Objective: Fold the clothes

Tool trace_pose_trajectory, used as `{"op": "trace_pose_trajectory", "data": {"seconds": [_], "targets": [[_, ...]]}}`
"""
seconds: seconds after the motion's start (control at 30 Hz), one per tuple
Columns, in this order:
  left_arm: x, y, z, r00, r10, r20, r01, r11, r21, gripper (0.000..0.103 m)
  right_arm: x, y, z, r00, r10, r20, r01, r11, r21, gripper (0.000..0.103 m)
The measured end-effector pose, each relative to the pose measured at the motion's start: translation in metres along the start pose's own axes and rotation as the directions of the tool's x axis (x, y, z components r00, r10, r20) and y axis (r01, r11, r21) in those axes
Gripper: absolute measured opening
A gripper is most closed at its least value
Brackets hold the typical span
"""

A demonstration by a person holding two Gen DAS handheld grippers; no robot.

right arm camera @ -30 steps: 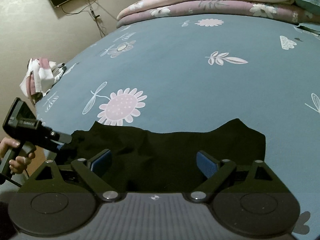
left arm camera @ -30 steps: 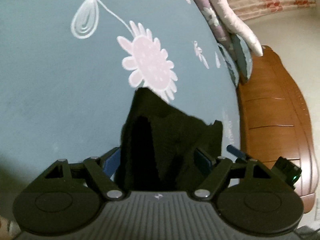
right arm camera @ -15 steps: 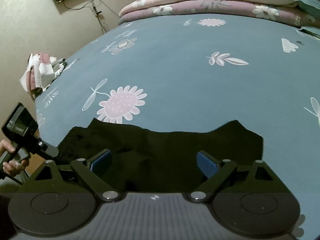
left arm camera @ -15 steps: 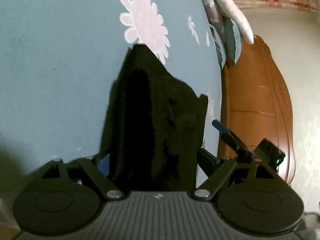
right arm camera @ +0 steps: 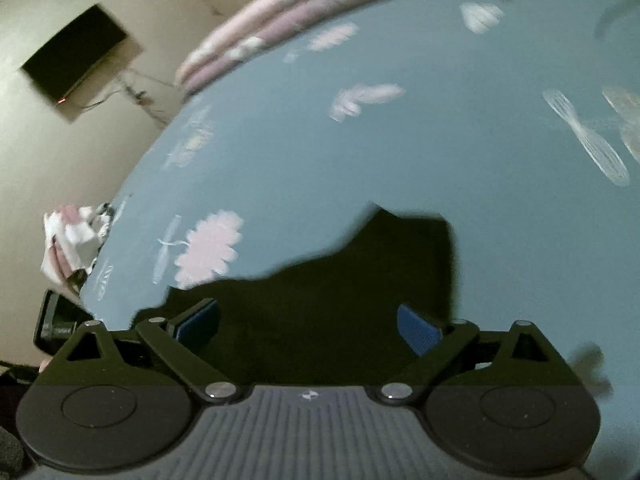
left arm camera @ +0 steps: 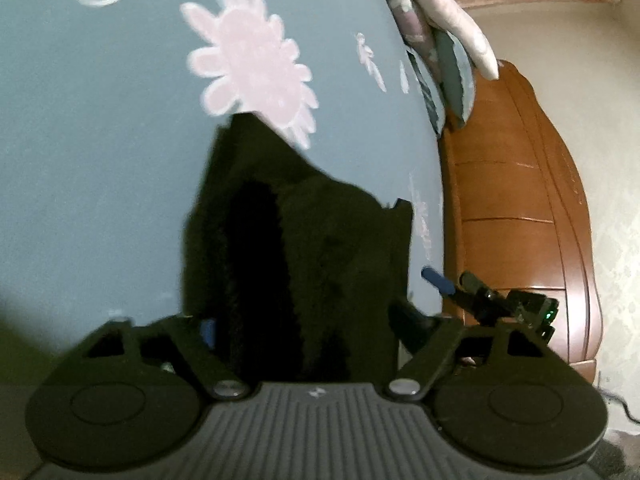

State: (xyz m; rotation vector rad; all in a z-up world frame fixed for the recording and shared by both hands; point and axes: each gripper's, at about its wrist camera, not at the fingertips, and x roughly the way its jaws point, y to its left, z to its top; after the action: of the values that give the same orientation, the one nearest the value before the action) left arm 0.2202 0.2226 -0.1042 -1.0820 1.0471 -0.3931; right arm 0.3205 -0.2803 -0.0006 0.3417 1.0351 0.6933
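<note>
Bed (right arm camera: pixel 400 168) with blue floral sheet fills the space ahead of both tongs. Wooden footboard (left arm camera: pixel 516 216) runs along its edge, off to the right of the left tongs. Rolled pink and purple quilts (right arm camera: pixel 304 4) lie at the far side of the bed, well beyond the right tongs. Dark wall screen (right arm camera: pixel 76 60) sits up left of them. Black garment (right arm camera: pixel 340 300) lies flat on the sheet, directly under and between both tongs, its near edge by a pink flower print (left arm camera: pixel 248 64). Crumpled pink-white cloth (right arm camera: pixel 68 240) is at the bed edge, left of the right tongs. Left tongs (left arm camera: pixel 308 328) have just been closing, with black fabric between the pads; whether they pinch it, cannot tell. Right tongs (right arm camera: pixel 308 326) are spread wide over the garment, pads clear of the fabric.
</note>
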Motion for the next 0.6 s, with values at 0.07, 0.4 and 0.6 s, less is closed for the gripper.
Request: {"op": "trace_pose_trajectory", "data": {"seconds": [0.07,0.4,0.6], "targets": [[-0.003,0.006,-0.003,1.0,0.012,0.009,-0.012,1.0,-0.015,0.055,-0.003,-0.02,-0.01,0.999,-0.006,-0.036,0.009,0.998,0.07,0.099],[0.0,-0.004,0.003,0.995,0.091,-0.04,-0.089,0.995,0.046,0.05,0.033,-0.062,-0.009,0.969,0.238,-0.072,-0.214,0.946,0.245,0.103],[-0.001,-0.006,0.004,0.993,0.104,-0.048,-0.102,0.994,0.049,0.05,0.043,-0.06,0.007,0.944,0.303,-0.132,-0.271,0.939,0.213,0.103]]}}
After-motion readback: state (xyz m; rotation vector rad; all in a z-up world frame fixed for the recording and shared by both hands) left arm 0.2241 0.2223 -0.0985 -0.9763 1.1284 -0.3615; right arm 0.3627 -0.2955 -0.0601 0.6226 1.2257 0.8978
